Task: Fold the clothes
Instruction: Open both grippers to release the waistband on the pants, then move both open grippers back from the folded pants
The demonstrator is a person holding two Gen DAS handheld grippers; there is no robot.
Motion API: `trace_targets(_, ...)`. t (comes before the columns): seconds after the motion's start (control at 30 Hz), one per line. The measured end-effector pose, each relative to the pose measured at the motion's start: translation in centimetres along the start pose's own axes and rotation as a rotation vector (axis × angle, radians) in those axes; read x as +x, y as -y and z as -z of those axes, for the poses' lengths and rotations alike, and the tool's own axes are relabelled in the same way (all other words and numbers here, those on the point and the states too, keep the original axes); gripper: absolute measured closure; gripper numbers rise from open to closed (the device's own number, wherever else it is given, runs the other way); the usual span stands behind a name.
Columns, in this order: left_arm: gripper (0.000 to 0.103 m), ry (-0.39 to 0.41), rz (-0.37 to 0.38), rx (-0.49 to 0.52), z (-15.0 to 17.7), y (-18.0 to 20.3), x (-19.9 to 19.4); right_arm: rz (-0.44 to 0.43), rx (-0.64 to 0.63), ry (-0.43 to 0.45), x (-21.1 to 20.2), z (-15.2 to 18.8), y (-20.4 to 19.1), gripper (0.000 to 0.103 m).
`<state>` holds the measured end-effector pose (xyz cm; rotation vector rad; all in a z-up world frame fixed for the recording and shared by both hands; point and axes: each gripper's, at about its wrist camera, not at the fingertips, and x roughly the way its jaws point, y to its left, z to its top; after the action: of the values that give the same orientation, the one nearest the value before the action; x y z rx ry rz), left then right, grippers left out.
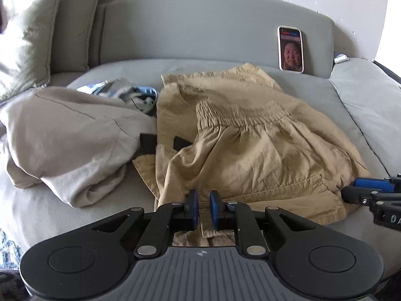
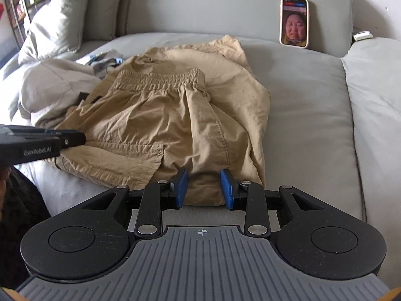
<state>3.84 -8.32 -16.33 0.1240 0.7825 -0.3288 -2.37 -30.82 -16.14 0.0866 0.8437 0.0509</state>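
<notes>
The crumpled tan woven shorts with the gathered elastic waistband [image 2: 160, 115] lie spread on the grey sofa seat cushion [image 2: 308, 115], straight ahead of both my grippers, their near hem right at my fingertips. My right gripper [image 2: 204, 188] stands part-open with a bunched fold of the hem between its blue pads [image 2: 181, 188]; I cannot tell whether they press it. My left gripper [image 1: 203, 209] stands narrow, a slim gap showing, cloth beneath and no pinch that I can see. To do this fold well, I judge I should grip both hem corners evenly, lift together and carry the hem away from me toward the waistband, keeping the cloth taut between the grippers. A heap of pale beige cloth [image 1: 65, 135] lies beyond my left gripper, touching the shorts; I would steer clear of it. A phone in a pale case [image 2: 293, 22] leans against the backrest far ahead.
</notes>
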Motion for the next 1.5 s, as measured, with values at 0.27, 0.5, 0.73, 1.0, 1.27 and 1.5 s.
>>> trace_targets(0.27,0.036,0.075,0.006,-0.03,-2.5,0.7,-4.3,-0.116,0.136,0.134,-4.3,-1.3,0.6,0.049)
trace_targets(0.5,0.018,0.055,0.009,-0.092,-7.2,1.5,-4.5,-0.196,0.225,0.157,-6.6,-5.7,0.9,0.028)
trace_targets(0.73,0.002,0.049,-0.049,-0.116,-11.8,2.7,-0.4,-0.039,0.263,0.177,-5.0,-11.1,2.1,0.006)
trace_targets(1.0,0.002,-0.035,-0.123,-0.095,-13.7,3.6,7.8,0.115,0.329,0.094,4.1,-13.2,4.2,0.004)
trace_targets(1.27,0.002,-0.034,-0.189,-0.104,-14.0,2.0,13.4,0.235,0.307,0.085,12.5,-13.3,4.4,0.004)
trace_targets(1.5,0.002,-0.06,-0.195,-0.13,-12.8,0.5,16.6,0.309,0.192,0.013,18.0,-12.4,3.5,0.0)
